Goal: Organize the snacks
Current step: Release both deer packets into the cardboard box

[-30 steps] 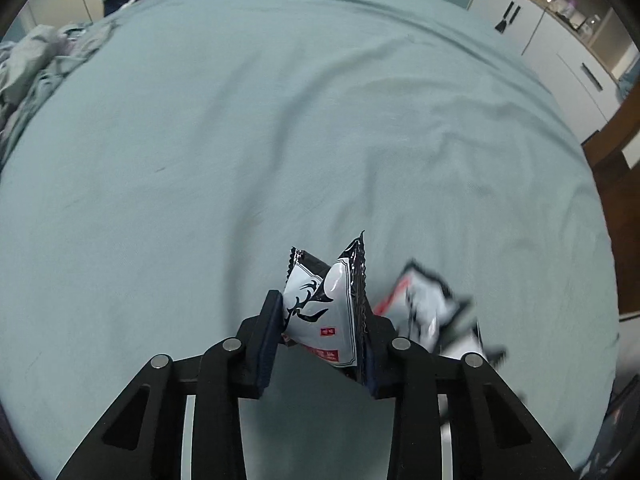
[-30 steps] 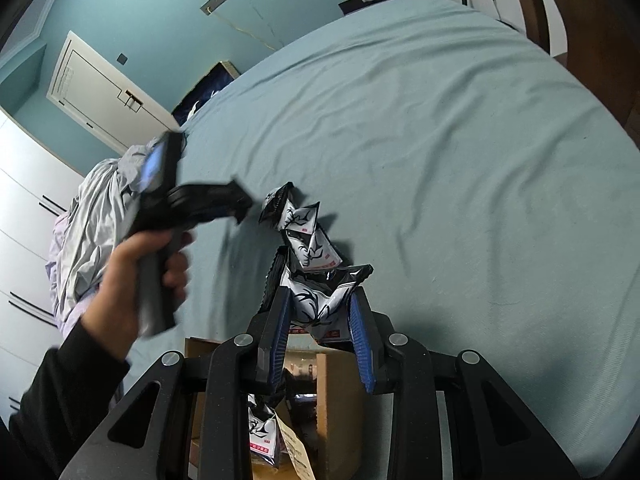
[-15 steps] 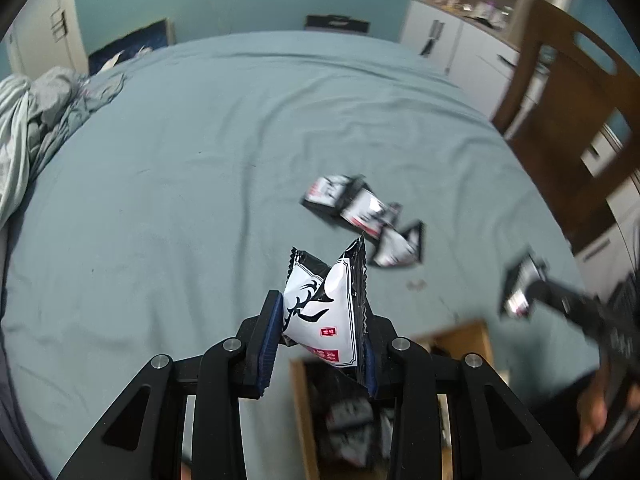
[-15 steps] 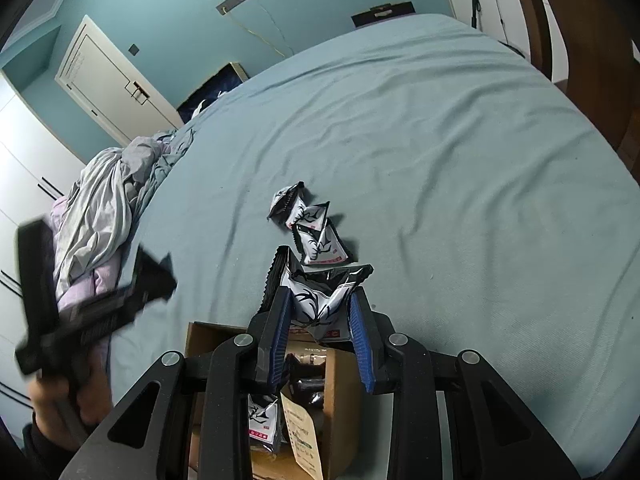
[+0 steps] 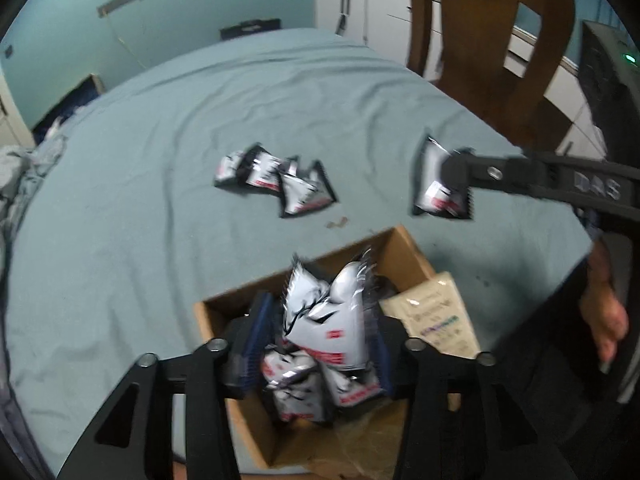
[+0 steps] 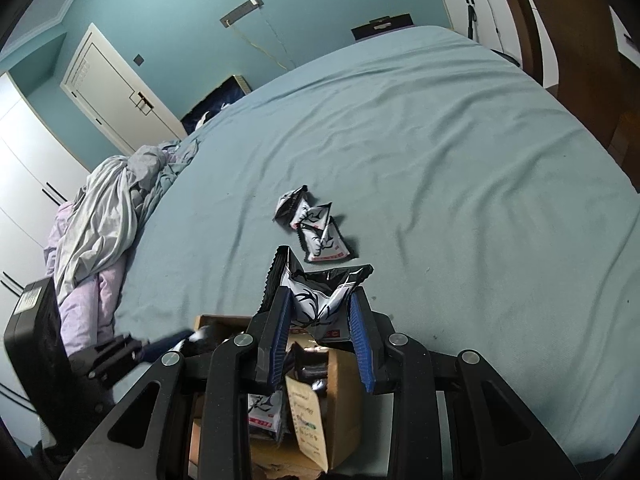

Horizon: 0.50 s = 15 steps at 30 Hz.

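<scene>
My left gripper [image 5: 320, 340] is shut on a black-and-white snack packet [image 5: 326, 312] and holds it above the open cardboard box [image 5: 404, 252], which has several packets inside. My right gripper [image 6: 320, 320] is shut on another snack packet [image 6: 316, 300] just above the box's far edge [image 6: 340, 376]. That right gripper [image 5: 452, 178] with its packet [image 5: 434, 184] also shows at the right of the left wrist view. Three loose packets [image 5: 276, 180] lie together on the teal bed; they also show in the right wrist view [image 6: 316, 232].
A beige pouch [image 5: 436, 316] stands in the box. A wooden chair [image 5: 480, 40] and white cabinets stand beyond the bed's right edge. Crumpled bedding [image 6: 108, 220] lies at the left. A dark box [image 6: 32, 320] sits low on the left.
My left gripper has swung with its packet from over the bare bed to above the box. My right gripper has stayed put over the box edge with its packet.
</scene>
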{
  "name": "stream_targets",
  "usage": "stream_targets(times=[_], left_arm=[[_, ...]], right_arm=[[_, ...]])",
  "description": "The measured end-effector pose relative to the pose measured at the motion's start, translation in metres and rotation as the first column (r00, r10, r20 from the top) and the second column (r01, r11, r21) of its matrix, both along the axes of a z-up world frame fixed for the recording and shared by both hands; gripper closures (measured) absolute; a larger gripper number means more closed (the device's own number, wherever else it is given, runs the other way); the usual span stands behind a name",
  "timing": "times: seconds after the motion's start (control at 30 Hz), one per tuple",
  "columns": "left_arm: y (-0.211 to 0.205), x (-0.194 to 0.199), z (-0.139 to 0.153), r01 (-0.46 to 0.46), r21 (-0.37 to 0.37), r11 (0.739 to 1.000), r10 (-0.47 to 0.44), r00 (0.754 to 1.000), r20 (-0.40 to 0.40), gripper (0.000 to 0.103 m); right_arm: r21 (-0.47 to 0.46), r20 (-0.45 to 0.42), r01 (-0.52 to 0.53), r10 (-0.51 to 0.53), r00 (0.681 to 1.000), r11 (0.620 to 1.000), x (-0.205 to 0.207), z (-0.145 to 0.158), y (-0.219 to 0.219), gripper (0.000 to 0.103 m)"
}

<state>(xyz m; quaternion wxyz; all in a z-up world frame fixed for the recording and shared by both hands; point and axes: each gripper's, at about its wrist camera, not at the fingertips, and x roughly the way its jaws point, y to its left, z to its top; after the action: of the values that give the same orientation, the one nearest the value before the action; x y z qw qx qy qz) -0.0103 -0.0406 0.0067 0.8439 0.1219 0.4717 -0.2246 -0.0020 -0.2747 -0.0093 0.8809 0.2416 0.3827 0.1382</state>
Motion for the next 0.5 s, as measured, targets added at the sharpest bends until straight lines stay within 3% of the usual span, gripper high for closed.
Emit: stream_targets(times=[0.07,0.17,0.37,0.5], left_arm=[[0.006,0.003,0.004,-0.035,-0.002,0.999,0.035,0.999,0.034,0.031],[0.017,0.011,0.009,-0.104,-0.03,0.994,0.105,0.993,0.055,0.023],[0.035,0.025,0.003,-0.237,0.041,0.971,0.232,0.967,0.105,0.021],[0.046,0.033,0.0,-0.294,0.042,0.955,0.29,0.953,0.088,0.021]], right_arm=[[-0.005,0.001,-0.009,0.009,1.0,1.0,-0.003,-0.001,0.002,0.076],[-0.017,0.011,-0.019,0.019,1.0,1.0,-0.007,-0.001,0.005,0.076],[-0.043,0.029,-0.06,0.062,0.998,0.997,-0.012,0.0,0.015,0.076],[-0.074,0.036,-0.115,0.118,0.992,0.991,-0.015,0.001,0.026,0.075]])
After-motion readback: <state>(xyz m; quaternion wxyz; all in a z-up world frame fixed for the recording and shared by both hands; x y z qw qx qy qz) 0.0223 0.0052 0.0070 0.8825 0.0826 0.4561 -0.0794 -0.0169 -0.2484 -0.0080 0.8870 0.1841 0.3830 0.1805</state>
